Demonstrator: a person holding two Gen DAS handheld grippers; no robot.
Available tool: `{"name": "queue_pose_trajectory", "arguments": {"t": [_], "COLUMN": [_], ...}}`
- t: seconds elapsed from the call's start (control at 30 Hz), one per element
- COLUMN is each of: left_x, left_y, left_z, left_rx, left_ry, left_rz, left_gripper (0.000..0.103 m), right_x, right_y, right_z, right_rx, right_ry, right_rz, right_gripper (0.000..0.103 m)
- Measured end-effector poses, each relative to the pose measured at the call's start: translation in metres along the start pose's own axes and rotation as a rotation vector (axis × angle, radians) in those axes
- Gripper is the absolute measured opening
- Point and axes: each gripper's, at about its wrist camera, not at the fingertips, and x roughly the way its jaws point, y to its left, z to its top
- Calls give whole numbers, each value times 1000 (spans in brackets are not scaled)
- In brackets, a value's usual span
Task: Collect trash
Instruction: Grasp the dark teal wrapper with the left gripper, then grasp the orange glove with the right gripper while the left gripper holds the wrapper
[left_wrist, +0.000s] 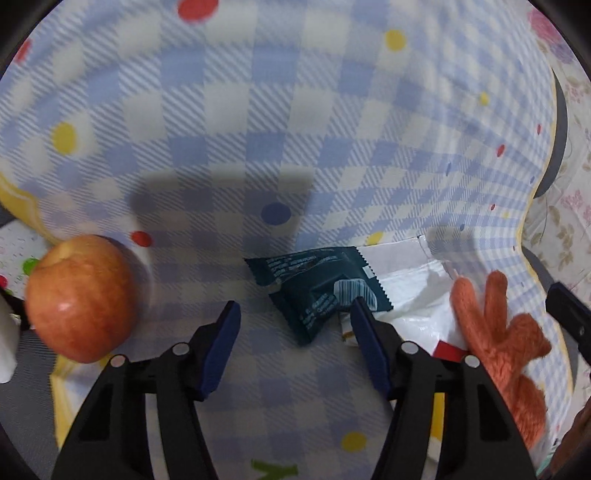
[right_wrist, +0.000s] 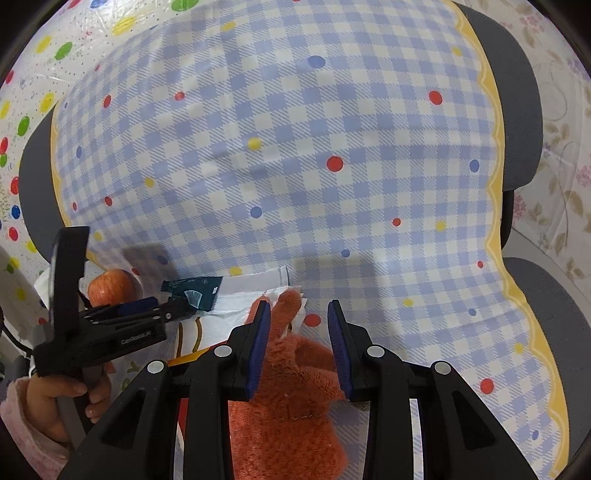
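Cloth: a blue-and-white checked tablecloth (right_wrist: 295, 147) with coloured dots and a yellow scalloped border was seen draped over a grey cushioned seat (right_wrist: 524, 110).
Plush toy: an orange plush toy (right_wrist: 295, 387) was recorded lying at the near edge of the cloth, between the right gripper's fingers in the right wrist view (whether it was touched could not be told).
Plastic bag: a white plastic bag (left_wrist: 413, 295) was noted flat on the cloth, just beside the toy and partly under the wrapper.
Apple: a red apple (left_wrist: 79, 297) was seen on the cloth at the left, well apart from the wrapper.
Wrapper: a dark teal snack wrapper (left_wrist: 314, 288) was found lying on the cloth, its right end overlapping the bag, just ahead of the left gripper's fingers.
Left gripper: the left gripper (left_wrist: 295, 321) was held wide open above the cloth with nothing gripped; its right finger (left_wrist: 369, 347) was seen at the wrapper's lower edge (contact not certain).
Right gripper: the right gripper (right_wrist: 299, 343) was held open, jaws parted on either side of the toy, nothing clamped.
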Motion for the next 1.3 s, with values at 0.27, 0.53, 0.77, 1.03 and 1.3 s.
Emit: {"name": "queue_pose_trajectory", "arguments": {"t": [0.27, 0.53, 0.77, 1.03, 1.3], "left_x": [-20, -90, -109, -123, -129], "left_y": [-5, -20, -19, -19, -20], "left_z": [-7, -45, -64, -78, -82], "left_rx": [10, 40, 14, 16, 27], "left_ry": [-65, -206, -199, -208, -218], "left_rz": [-90, -40, -41, -19, 13], "left_gripper": [10, 10, 10, 10, 11], "right_x": [-9, -18, 6, -23, -5], "right_y": [-9, -11, 0, 14, 22], "right_z": [-11, -27, -30, -21, -17], "right_rx": [29, 21, -43, -138, -142], "right_ry": [6, 30, 98, 40, 41], "right_rz": [13, 59, 41, 45, 24], "right_gripper": [34, 54, 12, 23, 39]}}
